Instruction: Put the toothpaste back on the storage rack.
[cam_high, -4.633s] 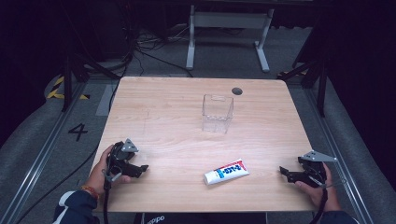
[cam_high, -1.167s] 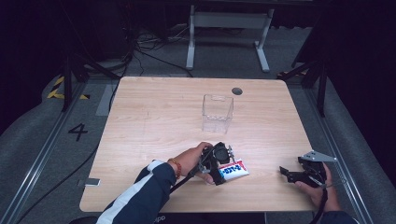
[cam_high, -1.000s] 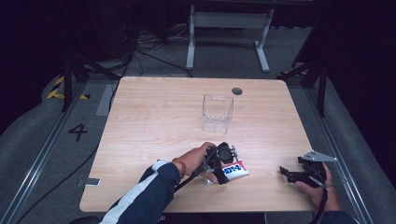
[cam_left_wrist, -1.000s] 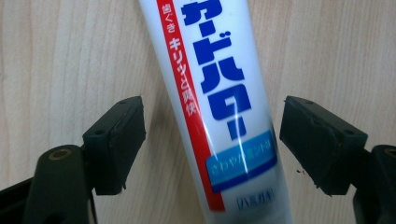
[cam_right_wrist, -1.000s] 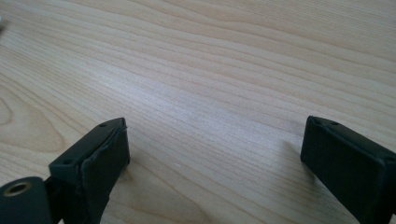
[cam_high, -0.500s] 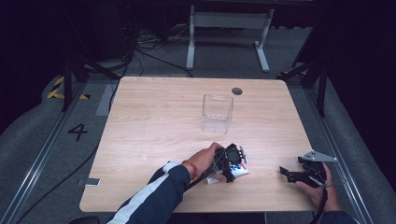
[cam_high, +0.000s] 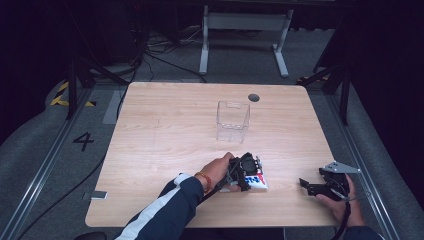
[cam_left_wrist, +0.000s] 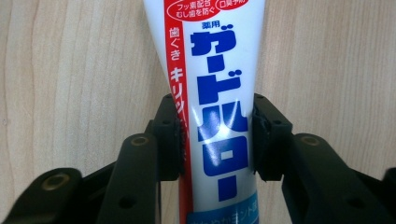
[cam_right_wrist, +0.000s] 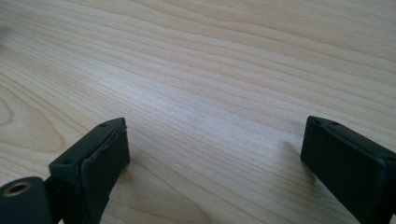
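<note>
White toothpaste tube lying flat on the wooden table, near its front edge. Left gripper: jaws just closed, pads pressing both sides of the tube. Right gripper: jaws wide apart over bare wood, well to the tube's right.
</note>
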